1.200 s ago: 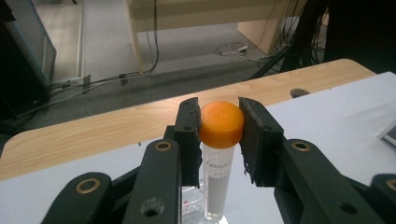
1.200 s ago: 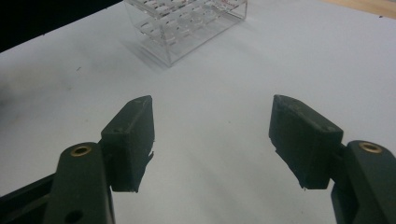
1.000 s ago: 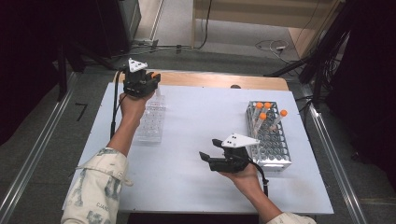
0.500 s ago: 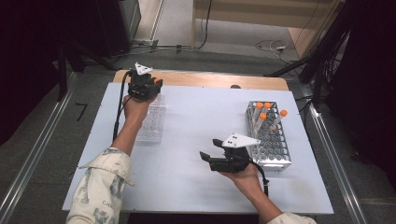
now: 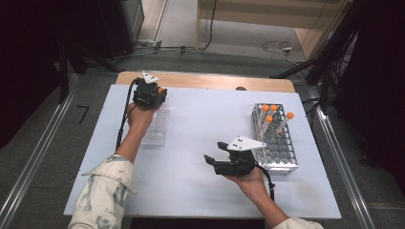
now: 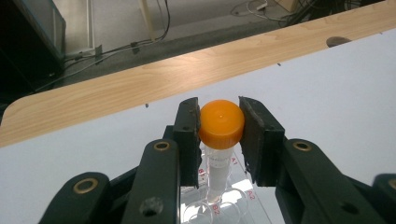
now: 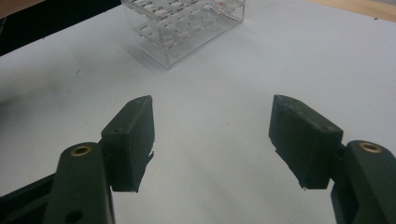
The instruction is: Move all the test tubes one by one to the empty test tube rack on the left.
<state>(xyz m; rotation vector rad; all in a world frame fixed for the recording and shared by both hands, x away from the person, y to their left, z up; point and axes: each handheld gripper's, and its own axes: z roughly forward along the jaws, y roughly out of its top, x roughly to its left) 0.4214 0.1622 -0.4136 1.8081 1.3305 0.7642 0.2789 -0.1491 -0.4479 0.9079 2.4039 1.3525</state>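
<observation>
Orange-capped tubes: 1 clamped in left gripper | 4 in metal rack | right gripper spread, empty

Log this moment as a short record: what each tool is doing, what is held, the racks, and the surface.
left tool: shut on the orange cap of a tube, held upright over the clear rack
tube tip: at an opening of the clear rack, near the labels A2 and B2; how deep cannot be told
right tool: open, nothing between the jaws, hanging over bare table
metal rack: at the right of the table, orange-capped tubes standing at its far end
surface: pale sheet over a wooden tabletop
</observation>
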